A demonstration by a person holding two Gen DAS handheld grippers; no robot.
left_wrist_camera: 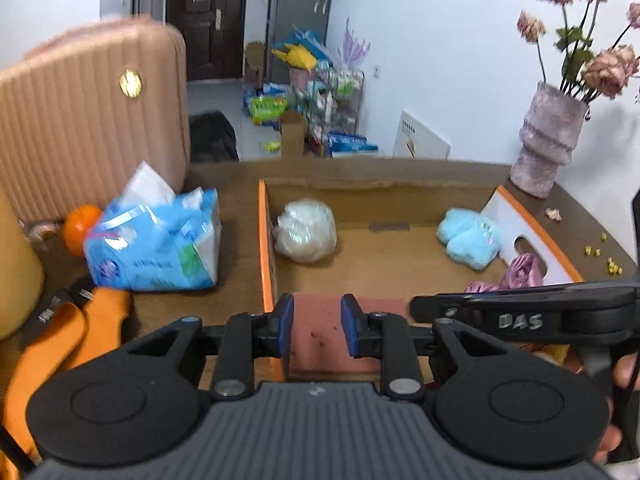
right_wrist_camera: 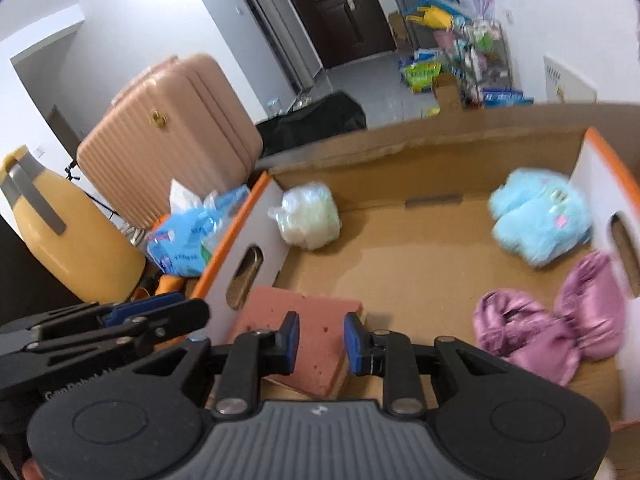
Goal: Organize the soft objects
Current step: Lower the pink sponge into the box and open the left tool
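Observation:
An open cardboard box (left_wrist_camera: 266, 240) (right_wrist_camera: 236, 232) with an orange rim holds a white plastic-wrapped bundle (left_wrist_camera: 306, 230) (right_wrist_camera: 310, 216), a light blue plush (left_wrist_camera: 470, 238) (right_wrist_camera: 536, 216), a purple satin piece (left_wrist_camera: 520, 272) (right_wrist_camera: 552, 328) and a pink sponge (left_wrist_camera: 316, 336) (right_wrist_camera: 272, 308). The sponge lies in the near left corner, leaning on the wall. My left gripper (left_wrist_camera: 318, 324) (right_wrist_camera: 188, 312) hovers above that corner, jaws a little apart, nothing between the pads. My right gripper (right_wrist_camera: 320, 340) (left_wrist_camera: 424, 308) hangs beside it over the sponge, jaws also slightly apart and empty.
Left of the box lie a blue tissue pack (left_wrist_camera: 156, 240), an orange (left_wrist_camera: 80, 228) and an orange-handled tool (left_wrist_camera: 80, 332). A pink suitcase (left_wrist_camera: 92, 120) and a yellow jug (right_wrist_camera: 68, 232) stand behind. A vase of flowers (left_wrist_camera: 548, 148) stands at the right.

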